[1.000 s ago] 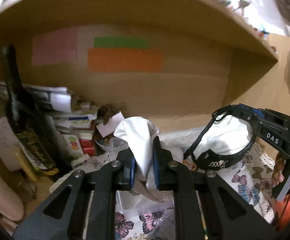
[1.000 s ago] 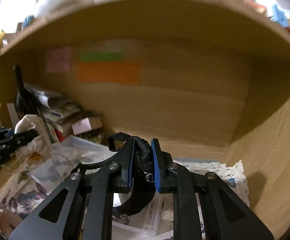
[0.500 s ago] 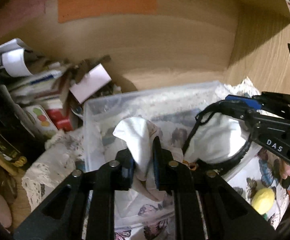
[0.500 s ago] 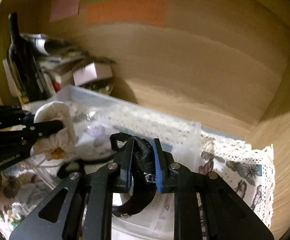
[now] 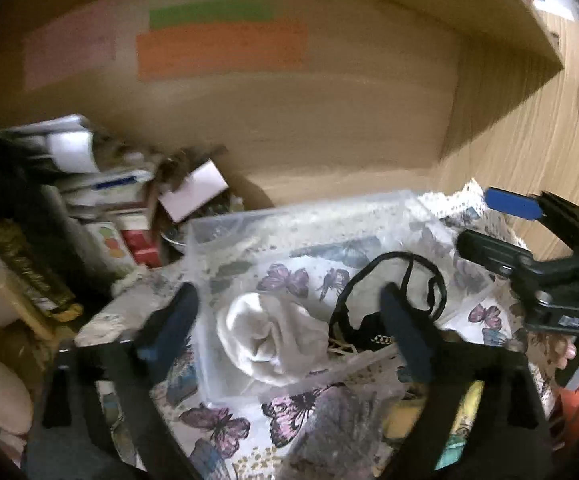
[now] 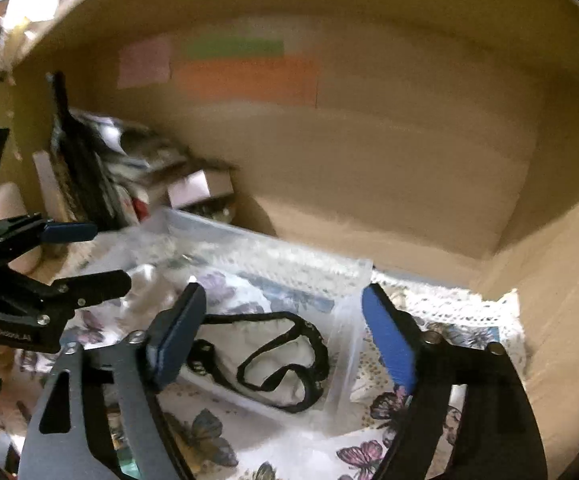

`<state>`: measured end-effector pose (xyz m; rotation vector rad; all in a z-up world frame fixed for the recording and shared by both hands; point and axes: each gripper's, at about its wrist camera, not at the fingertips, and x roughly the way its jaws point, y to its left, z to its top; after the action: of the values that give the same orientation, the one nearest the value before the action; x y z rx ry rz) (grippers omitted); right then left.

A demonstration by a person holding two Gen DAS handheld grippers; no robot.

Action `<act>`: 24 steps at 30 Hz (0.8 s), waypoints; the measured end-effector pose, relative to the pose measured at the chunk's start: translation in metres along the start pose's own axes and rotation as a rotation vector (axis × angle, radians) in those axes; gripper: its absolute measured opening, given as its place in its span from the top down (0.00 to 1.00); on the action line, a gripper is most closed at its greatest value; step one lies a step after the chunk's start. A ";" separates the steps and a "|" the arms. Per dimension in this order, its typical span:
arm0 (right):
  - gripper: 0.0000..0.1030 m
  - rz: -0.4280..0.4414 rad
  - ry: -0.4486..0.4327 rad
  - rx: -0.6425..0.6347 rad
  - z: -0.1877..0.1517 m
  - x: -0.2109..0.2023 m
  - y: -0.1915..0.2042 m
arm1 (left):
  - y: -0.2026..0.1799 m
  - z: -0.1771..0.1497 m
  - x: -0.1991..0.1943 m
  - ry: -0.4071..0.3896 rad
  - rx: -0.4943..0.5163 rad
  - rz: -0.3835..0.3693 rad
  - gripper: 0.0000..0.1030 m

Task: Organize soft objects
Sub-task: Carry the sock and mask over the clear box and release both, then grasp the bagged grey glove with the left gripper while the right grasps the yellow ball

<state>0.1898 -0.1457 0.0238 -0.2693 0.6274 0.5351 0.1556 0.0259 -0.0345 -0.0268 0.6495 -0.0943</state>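
Both grippers, left gripper [image 5: 285, 320] and right gripper [image 6: 281, 332], now gape empty: white cloth [image 5: 273, 340] and black strap [image 6: 277, 364] lie released in the clear bin [image 6: 345, 280] at 12 o'clock.

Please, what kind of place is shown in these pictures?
Probably a cluttered wooden shelf nook in a home: a clear plastic bin holding a white cloth, a butterfly-print cloth underneath, and stacked boxes and papers beside it.

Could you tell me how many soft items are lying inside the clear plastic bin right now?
2: a crumpled white cloth at the left of the clear plastic bin, and a black strappy garment at its right. More may be hidden.
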 end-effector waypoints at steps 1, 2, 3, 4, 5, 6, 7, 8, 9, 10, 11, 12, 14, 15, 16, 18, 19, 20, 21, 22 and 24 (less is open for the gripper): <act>0.21 0.001 -0.012 0.001 0.000 -0.006 0.000 | -0.001 -0.001 -0.007 -0.008 -0.004 0.004 0.02; 0.20 0.002 -0.026 0.001 -0.001 -0.014 0.001 | -0.001 -0.002 -0.012 -0.010 -0.006 0.005 0.01; 0.20 0.005 -0.039 0.001 -0.003 -0.023 0.002 | -0.001 -0.003 -0.016 -0.010 -0.008 0.005 0.01; 0.20 0.006 -0.047 0.002 -0.005 -0.028 0.002 | -0.001 -0.006 -0.020 -0.009 -0.010 0.005 0.01; 0.20 0.004 -0.056 0.004 -0.009 -0.036 0.003 | -0.001 -0.009 -0.024 -0.006 -0.012 0.007 0.00; 0.20 0.003 -0.061 0.003 -0.012 -0.041 0.003 | -0.002 -0.012 -0.026 0.000 -0.012 0.010 0.00; 0.20 0.003 -0.062 -0.001 -0.017 -0.046 0.004 | -0.003 -0.017 -0.027 0.010 -0.011 0.016 0.00; 0.20 0.002 -0.061 -0.004 -0.019 -0.048 0.005 | -0.005 -0.021 -0.029 0.019 -0.007 0.019 0.00; 0.20 -0.004 -0.057 -0.009 -0.024 -0.051 0.006 | -0.008 -0.026 -0.029 0.030 -0.002 0.018 0.00; 0.20 -0.010 -0.052 -0.010 -0.028 -0.053 0.007 | -0.010 -0.032 -0.028 0.047 0.004 0.018 0.00; 0.20 -0.019 -0.039 -0.010 -0.035 -0.054 0.007 | -0.011 -0.038 -0.028 0.060 0.007 0.018 0.00; 0.20 -0.023 -0.030 -0.008 -0.039 -0.054 0.008 | -0.012 -0.043 -0.027 0.074 0.010 0.019 0.00; 0.20 -0.026 -0.003 0.005 -0.051 -0.053 0.007 | -0.014 -0.055 -0.021 0.110 0.011 0.021 0.00; 0.20 -0.025 0.016 0.014 -0.058 -0.053 0.006 | -0.015 -0.060 -0.019 0.127 0.007 0.022 0.00; 0.20 -0.022 0.032 0.022 -0.065 -0.053 0.005 | -0.014 -0.066 -0.015 0.148 0.000 0.020 0.00; 0.20 -0.004 0.079 0.050 -0.080 -0.048 0.004 | -0.014 -0.075 -0.009 0.178 -0.014 0.007 0.00; 0.20 0.005 0.097 0.064 -0.086 -0.045 0.004 | -0.014 -0.079 -0.004 0.193 -0.022 0.005 0.00; 0.20 0.015 0.119 0.080 -0.093 -0.042 0.004 | -0.014 -0.082 -0.002 0.200 -0.027 0.010 0.00; 0.20 0.031 0.145 0.098 -0.101 -0.037 0.004 | -0.015 -0.085 0.001 0.205 -0.029 0.012 0.01; 0.20 0.039 0.156 0.106 -0.105 -0.036 0.005 | -0.016 -0.087 0.004 0.209 -0.029 0.009 0.07; 0.21 0.058 0.191 0.127 -0.115 -0.030 0.006 | -0.018 -0.090 0.011 0.230 -0.024 -0.003 0.22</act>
<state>0.1108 -0.1975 -0.0480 -0.1838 0.8534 0.5266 0.1087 0.0078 -0.1117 -0.0400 0.8808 -0.0933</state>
